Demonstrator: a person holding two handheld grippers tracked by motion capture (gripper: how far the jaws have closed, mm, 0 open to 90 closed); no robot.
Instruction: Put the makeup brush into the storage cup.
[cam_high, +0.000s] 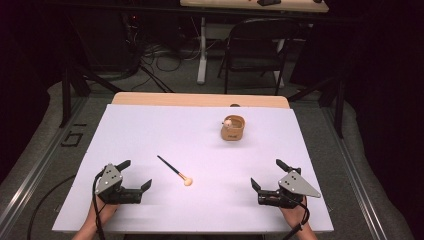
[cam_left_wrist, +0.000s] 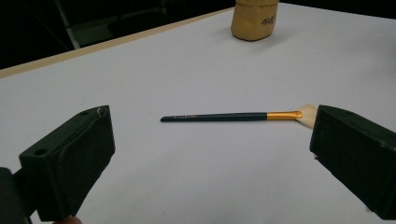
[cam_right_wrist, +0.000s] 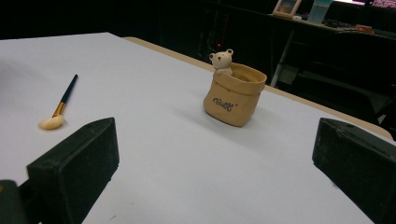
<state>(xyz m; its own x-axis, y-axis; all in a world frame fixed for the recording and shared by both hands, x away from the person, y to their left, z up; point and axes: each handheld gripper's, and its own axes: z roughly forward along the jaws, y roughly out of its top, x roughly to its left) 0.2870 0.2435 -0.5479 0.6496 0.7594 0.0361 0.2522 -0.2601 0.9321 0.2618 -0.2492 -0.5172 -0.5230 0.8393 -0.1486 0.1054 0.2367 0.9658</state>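
Observation:
A make-up brush (cam_high: 175, 171) with a dark handle, gold ferrule and cream bristles lies on the white sheet (cam_high: 150, 125), between the two grippers and nearer the left one. A tan sack-shaped pot (cam_high: 233, 128) with a small bear figure (cam_right_wrist: 222, 60) on its rim stands upright farther back, right of centre. My left gripper (cam_high: 136, 174) rests near the front left, open and holding nothing; in the left gripper view the brush (cam_left_wrist: 229, 116) lies just beyond its jaws and the pot (cam_left_wrist: 254, 18) stands far off. My right gripper (cam_high: 267, 173) is open at the front right, facing the pot (cam_right_wrist: 233, 100), with the brush (cam_right_wrist: 60, 107) off to its left.
The sheet covers a wooden table whose far edge (cam_high: 200, 99) shows bare. Behind the table stand a black folding chair (cam_high: 257, 47) and a white desk leg (cam_high: 202, 50), with cables on the floor. Metal rails (cam_high: 30, 170) run along both sides.

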